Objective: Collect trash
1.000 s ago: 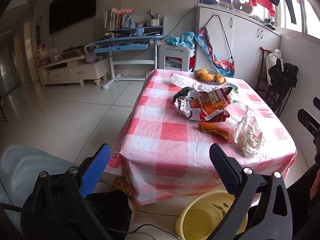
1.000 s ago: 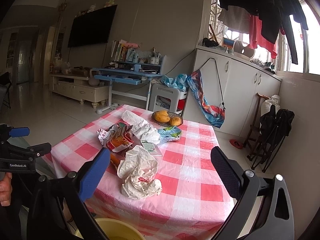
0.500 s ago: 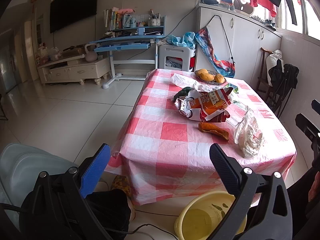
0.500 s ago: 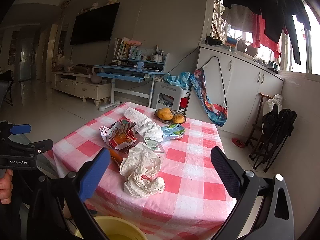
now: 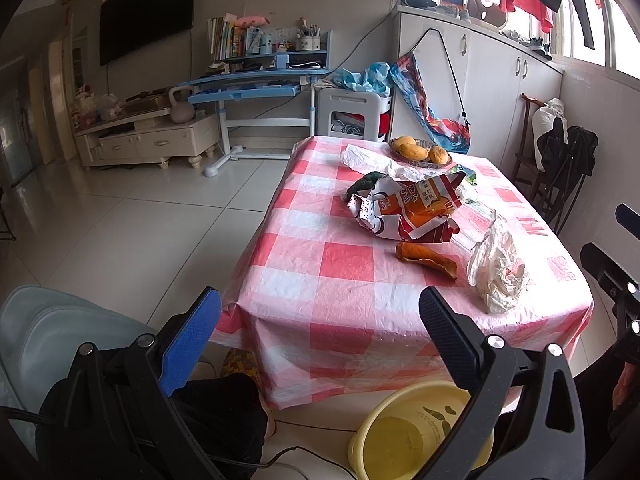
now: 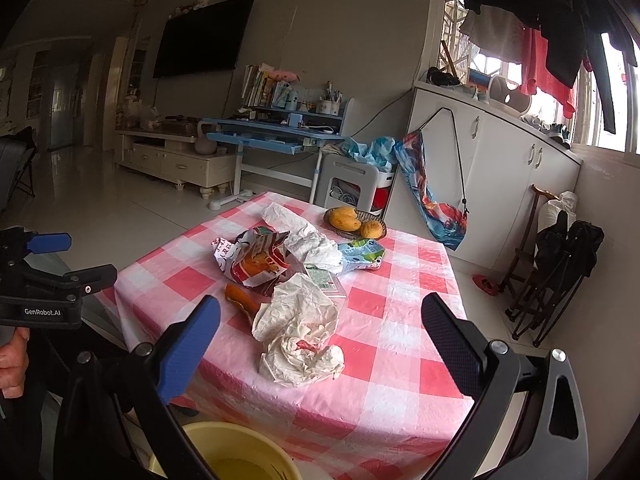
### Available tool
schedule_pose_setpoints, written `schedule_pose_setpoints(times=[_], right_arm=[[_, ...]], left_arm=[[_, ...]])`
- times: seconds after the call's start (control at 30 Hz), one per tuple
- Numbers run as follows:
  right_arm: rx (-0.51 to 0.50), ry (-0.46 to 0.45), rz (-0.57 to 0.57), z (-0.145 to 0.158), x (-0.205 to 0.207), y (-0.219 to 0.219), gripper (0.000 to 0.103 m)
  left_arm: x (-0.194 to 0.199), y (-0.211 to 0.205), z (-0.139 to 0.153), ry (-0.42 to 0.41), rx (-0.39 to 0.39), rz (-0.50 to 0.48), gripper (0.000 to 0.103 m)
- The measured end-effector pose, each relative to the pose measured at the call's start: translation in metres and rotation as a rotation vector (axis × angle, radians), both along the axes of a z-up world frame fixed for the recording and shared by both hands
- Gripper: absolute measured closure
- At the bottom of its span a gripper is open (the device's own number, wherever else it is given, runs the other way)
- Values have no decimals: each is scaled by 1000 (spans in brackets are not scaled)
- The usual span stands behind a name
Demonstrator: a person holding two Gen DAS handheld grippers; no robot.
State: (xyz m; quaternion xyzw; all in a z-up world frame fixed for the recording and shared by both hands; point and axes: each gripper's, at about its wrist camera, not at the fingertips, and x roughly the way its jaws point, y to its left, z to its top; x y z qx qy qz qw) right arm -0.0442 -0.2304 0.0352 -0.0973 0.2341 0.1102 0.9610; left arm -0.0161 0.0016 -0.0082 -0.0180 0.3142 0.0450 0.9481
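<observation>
Hovering short of the near edge of the desk [image 6: 400,360], both grippers were spread wide and held nothing. The right gripper [image 6: 320,344] faced the crumpled white paper [image 6: 298,336], which lay near the front of the checked cloth, roughly between its fingers in that view but still beyond them. The left gripper [image 5: 320,332] hung lower and further left, well back from the desk edge, with the yellow basin [image 5: 412,432] on the floor just below it.

Beyond the paper lay an orange peel [image 5: 426,258], touching or just beside it, then the torn snack bag [image 5: 408,210], more white paper [image 6: 308,236] and a small blue-green carton [image 6: 362,258]. The fruit basket [image 6: 356,220] at the far end looked like food rather than trash.

The step in hand seemed to be the first pick, nothing yet collected. The crumpled paper was the nearest piece, so the right gripper was best placed: come down over its bulkiest fold, close firmly since thin paper slips and springs, lift clear of the peel, then drop it into the basin, which I judged to be the bin
</observation>
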Motion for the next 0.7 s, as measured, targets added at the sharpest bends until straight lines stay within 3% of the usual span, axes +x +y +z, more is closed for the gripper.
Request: schedule_pose_setpoints(times=[0.7], right_arm=[[-50, 51, 26, -13, 3, 13, 6]], left_arm=[[1, 7, -5, -1, -47, 19, 7]])
